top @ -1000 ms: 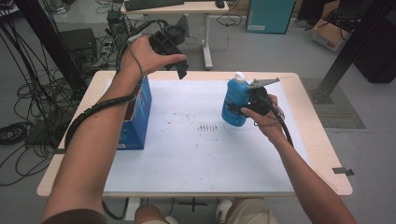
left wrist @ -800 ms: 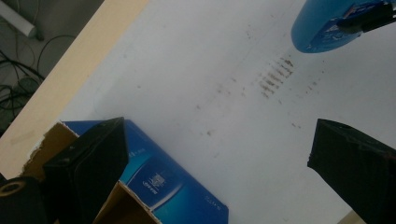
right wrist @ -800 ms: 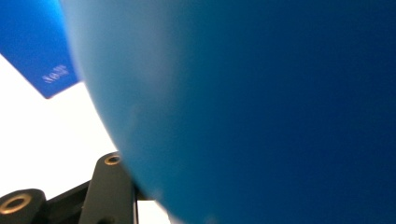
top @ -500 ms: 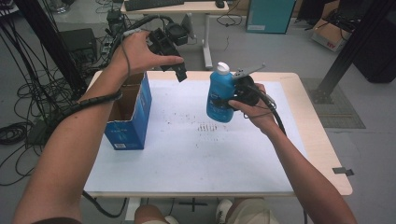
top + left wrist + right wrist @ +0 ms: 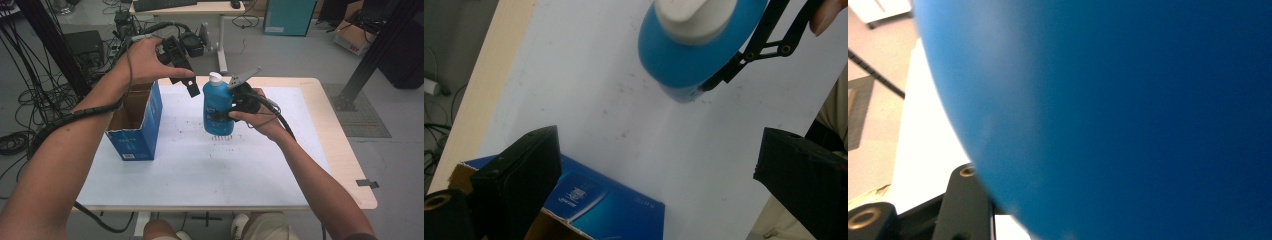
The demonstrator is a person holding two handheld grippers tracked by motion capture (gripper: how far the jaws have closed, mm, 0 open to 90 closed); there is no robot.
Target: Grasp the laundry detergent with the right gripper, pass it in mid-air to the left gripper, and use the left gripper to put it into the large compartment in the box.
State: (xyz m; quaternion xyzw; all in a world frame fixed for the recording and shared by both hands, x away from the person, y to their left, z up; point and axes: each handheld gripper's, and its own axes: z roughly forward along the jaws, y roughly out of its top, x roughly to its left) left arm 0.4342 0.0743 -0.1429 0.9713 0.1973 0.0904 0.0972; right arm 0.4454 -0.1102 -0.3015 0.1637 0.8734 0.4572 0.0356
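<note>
Two grippers work above a white-topped table (image 5: 280,170) where a person lifts a blue bottle (image 5: 217,107) clear of the surface. The right gripper (image 5: 227,116) is clamped on the bottle's body, holding it upright over the middle of the table toward the far edge, its white cap (image 5: 215,77) uppermost. In the right gripper view the blue wall of the bottle (image 5: 1128,115) presses close against the lens, with a black jaw beside it at the lower left.

The left gripper (image 5: 182,67) hangs near the far left corner, above an open blue box (image 5: 137,135) that stands by the left edge. Its jaws are spread wide and hold nothing; in the left gripper view they frame the box's rim (image 5: 614,205) below and the bottle (image 5: 694,50) beyond.

Risk lies mainly in the grip. The bottle looks smooth and rounded, and it is pinched at its side, so it could slip or swing if the hand tilts or hurries. If the box is its destination, the base could catch the cardboard rim and tip the light box over. The two tools are also near each other and could collide.

What shows of the box's brown inside looks empty, though its floor is hidden. Whether the capped bottle holds liquid cannot be told.
</note>
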